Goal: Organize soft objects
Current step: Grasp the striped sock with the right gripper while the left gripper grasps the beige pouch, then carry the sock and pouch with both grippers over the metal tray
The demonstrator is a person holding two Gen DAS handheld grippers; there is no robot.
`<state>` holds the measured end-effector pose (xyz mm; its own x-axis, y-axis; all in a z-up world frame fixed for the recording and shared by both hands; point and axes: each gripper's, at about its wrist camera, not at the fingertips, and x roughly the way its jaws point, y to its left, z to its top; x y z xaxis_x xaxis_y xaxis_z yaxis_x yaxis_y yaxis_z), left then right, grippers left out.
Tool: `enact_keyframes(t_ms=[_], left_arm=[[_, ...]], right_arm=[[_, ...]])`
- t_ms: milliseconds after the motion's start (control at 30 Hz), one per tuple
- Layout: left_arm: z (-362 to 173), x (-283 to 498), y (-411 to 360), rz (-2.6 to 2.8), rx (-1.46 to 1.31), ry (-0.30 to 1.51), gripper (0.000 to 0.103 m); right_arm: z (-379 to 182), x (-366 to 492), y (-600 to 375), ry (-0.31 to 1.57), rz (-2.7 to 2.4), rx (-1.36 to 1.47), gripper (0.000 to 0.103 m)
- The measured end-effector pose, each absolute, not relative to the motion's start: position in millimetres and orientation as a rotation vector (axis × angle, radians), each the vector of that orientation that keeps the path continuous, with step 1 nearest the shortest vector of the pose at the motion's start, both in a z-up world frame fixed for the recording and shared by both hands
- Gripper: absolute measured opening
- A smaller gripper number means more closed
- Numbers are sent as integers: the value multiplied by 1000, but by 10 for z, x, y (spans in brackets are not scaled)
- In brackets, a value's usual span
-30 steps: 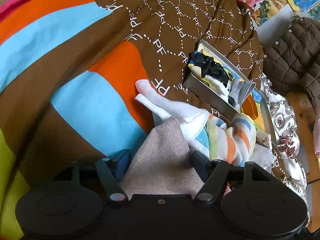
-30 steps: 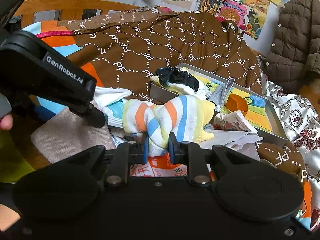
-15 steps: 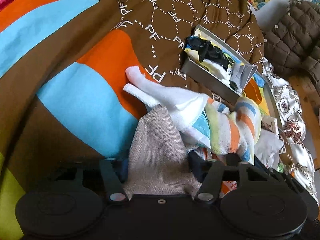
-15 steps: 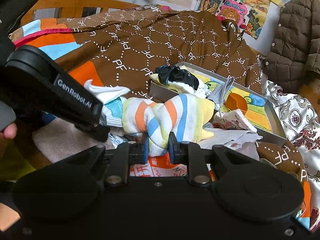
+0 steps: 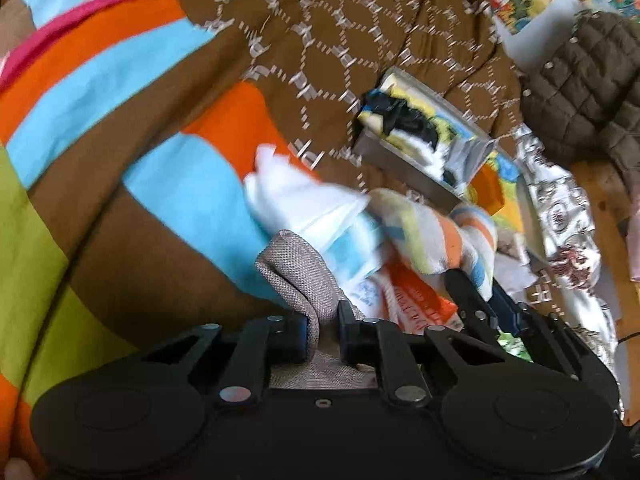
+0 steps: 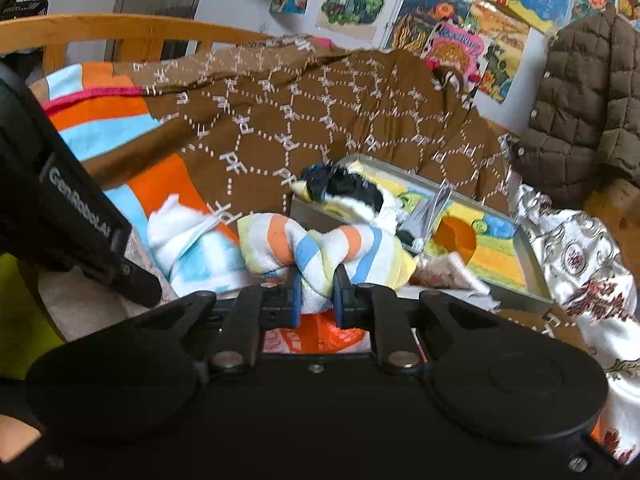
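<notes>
Between the blue pads of the right gripper [image 6: 316, 294], at 6 o'clock in the right wrist view, a knotted striped cloth [image 6: 320, 248] in orange, blue, yellow and white is pinched at its lower fold, the jaws drawn narrow around it. At 9 o'clock of that cloth lies a white and light-blue cloth [image 6: 188, 240], touching it or nearly so. Under both shows an orange printed wrapper [image 6: 320, 334].

At 6 o'clock in the left wrist view, the left gripper [image 5: 323, 330] is clamped on a beige woven cloth [image 5: 298, 270], which folds up and over between its narrow jaws. Just at 1 o'clock of that fold is the white and light-blue cloth [image 5: 312, 204], with the striped cloth [image 5: 436, 236] beyond it at 3 o'clock.

At 1 o'clock of the striped cloth sits a grey metal tray [image 6: 532, 256] with a colourful printed floor, holding black and white socks [image 6: 352, 190] at its near corner and an orange cup-like piece [image 6: 456, 236]. All of this rests on a brown quilt [image 6: 320, 112] patterned with "PF" hexagons, over a striped bedspread [image 5: 160, 184] in orange, blue and green. A wooden bed rail [image 6: 120, 34] runs at 11 o'clock, children's drawings [image 6: 440, 12] hang on the wall at 12 o'clock, and a brown quilted jacket [image 6: 588, 96] hangs at 2 o'clock.
</notes>
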<state>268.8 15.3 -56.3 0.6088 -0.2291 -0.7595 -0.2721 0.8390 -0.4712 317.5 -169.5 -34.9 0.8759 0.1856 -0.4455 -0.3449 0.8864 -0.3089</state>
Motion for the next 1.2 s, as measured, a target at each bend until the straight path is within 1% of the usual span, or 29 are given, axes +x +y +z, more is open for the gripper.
enact_keyframes(t_ms=[433,767,1033,1200], left_arm=[[-67,2452,182,-99,-629,808,14],[303,2374,206,-186,-576,619,14],[707,2783,275,-233,-530,465,14],[788,3266,244,-268,-518,391,14]], right_arm=[[7,3032,-1915,298,243,-309,8],[324,2919,-2230,221,192,-231,9],[556,3099,-2483,178,139,-161,9],[707,3410,-2704,189,105,-102,9]])
